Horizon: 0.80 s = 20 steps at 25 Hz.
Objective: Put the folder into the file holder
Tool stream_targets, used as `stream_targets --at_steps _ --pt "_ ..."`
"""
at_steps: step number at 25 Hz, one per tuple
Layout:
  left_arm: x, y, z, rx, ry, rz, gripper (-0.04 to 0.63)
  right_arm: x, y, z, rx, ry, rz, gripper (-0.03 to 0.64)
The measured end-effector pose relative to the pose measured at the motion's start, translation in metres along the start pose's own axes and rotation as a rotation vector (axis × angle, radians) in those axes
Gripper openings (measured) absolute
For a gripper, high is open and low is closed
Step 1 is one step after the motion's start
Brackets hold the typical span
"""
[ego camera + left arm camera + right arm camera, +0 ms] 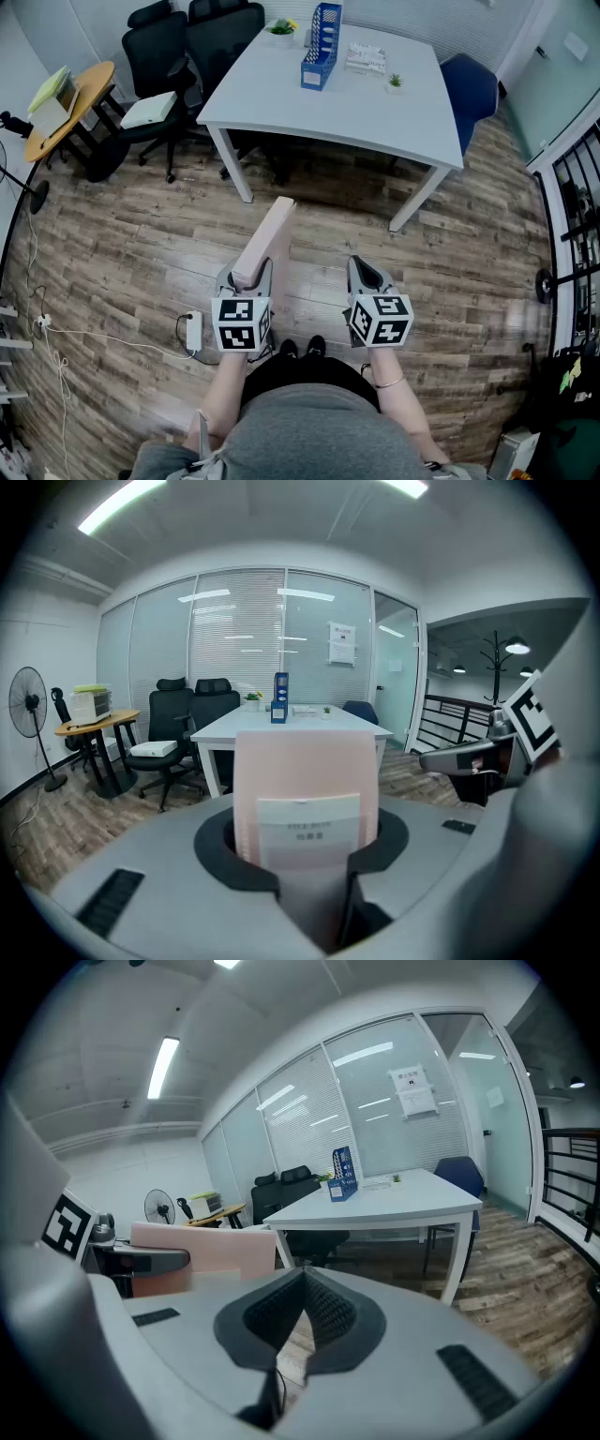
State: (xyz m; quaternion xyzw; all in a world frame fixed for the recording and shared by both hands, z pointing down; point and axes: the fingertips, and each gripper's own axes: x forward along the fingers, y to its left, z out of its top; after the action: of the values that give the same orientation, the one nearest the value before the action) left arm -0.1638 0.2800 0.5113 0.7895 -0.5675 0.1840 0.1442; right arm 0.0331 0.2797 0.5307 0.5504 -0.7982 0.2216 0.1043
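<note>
- The white table (328,94) fills the upper middle of the head view. It is well apart from me, with a stretch of wooden floor (141,262) between us.
- The blue file holder (323,33) stands upright on the table, at the top centre of the frame, and looks empty from here.
- The pink folder (264,242) is in the middle of the frame, gripped at its lower end. Its long axis runs up the picture and a little to the right, almost straight toward the file holder. In the left gripper view its labelled spine faces the camera and stands upright.
- My left gripper (248,275) pinches the folder between its jaws, so this hand must do the placing, I think.
- My right gripper (364,274) is just beside it at the lower centre, with its jaws pressed together and nothing between them.
- Both my forearms reach forward from the bottom edge, side by side, and both grippers point up the frame at the table. I judge the carry is not yet finished.
</note>
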Motion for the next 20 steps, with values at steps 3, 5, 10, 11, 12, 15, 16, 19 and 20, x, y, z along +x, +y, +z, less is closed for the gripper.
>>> stream_targets --at_steps 3,5,10,11,12,15,16,19,20 --pt "0.005 -0.006 0.004 0.000 -0.004 0.004 0.166 -0.001 -0.008 0.001 -0.006 -0.003 0.003 0.003" --pt "0.007 -0.010 0.007 0.004 -0.005 0.003 0.166 -0.001 -0.011 0.002 -0.007 -0.005 0.006 0.003" --pt "0.011 -0.014 0.005 0.011 0.001 0.004 0.166 -0.003 -0.015 -0.004 0.022 -0.007 0.018 0.006" --pt "0.011 -0.015 0.005 0.010 0.001 0.005 0.167 -0.004 -0.017 -0.005 0.027 -0.007 0.017 0.006" --pt "0.011 -0.015 0.006 0.009 -0.002 0.007 0.166 -0.004 -0.019 -0.005 0.030 -0.006 0.015 0.006" --pt "0.010 -0.015 0.013 0.006 -0.021 0.018 0.167 -0.005 -0.027 -0.003 0.034 -0.011 0.013 0.008" --pt "0.010 -0.015 0.017 0.007 -0.030 0.022 0.166 -0.005 -0.029 -0.001 0.034 -0.015 0.014 0.008" --pt "0.011 -0.012 0.033 0.021 -0.056 0.031 0.166 -0.001 -0.031 0.009 0.029 -0.033 0.022 0.008" --pt "0.013 -0.010 0.037 0.026 -0.063 0.034 0.167 0.002 -0.032 0.012 0.027 -0.038 0.025 0.008"
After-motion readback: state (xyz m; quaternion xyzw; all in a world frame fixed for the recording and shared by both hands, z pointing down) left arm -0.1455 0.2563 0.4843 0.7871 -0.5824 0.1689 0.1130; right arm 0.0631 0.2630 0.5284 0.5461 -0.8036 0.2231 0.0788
